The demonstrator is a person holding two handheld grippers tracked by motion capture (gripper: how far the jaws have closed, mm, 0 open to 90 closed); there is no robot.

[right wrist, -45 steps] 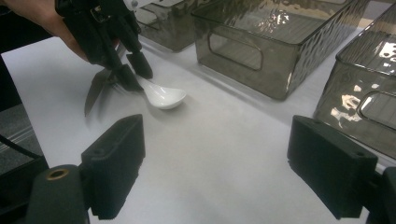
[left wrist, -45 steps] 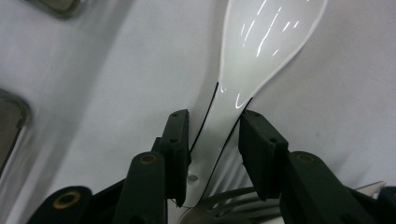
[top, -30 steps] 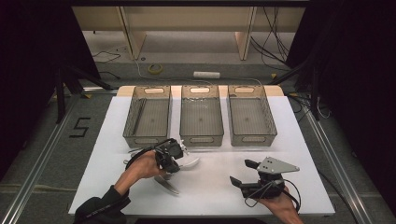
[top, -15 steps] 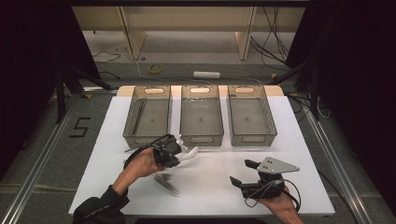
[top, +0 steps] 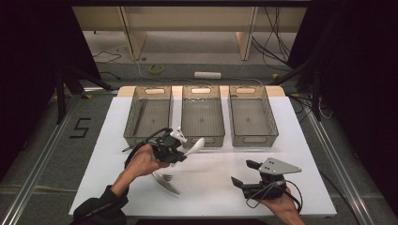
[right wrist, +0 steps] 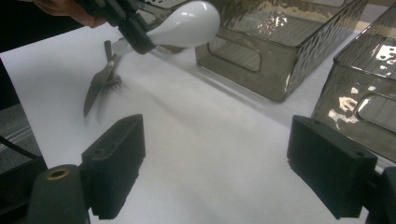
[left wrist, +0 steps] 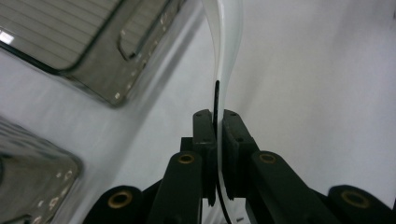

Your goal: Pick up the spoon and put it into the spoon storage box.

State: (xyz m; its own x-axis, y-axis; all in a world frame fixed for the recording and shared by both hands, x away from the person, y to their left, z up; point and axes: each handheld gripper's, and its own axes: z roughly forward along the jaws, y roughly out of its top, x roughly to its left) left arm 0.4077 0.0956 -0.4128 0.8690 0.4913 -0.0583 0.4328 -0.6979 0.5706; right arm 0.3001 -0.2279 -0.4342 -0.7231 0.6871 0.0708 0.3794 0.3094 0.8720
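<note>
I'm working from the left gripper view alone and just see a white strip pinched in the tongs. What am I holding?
Observer: A white spoon. The left tongs grip its handle, and its bowl points toward the middle tray.
Operator: Is anything lying on the table near it?
Observer: Yes, a metal fork lies on the white table just below your left hand.
Operator: And the right tongs?
Observer: The right tongs are open with nothing between them, at the near right of the table.
</note>
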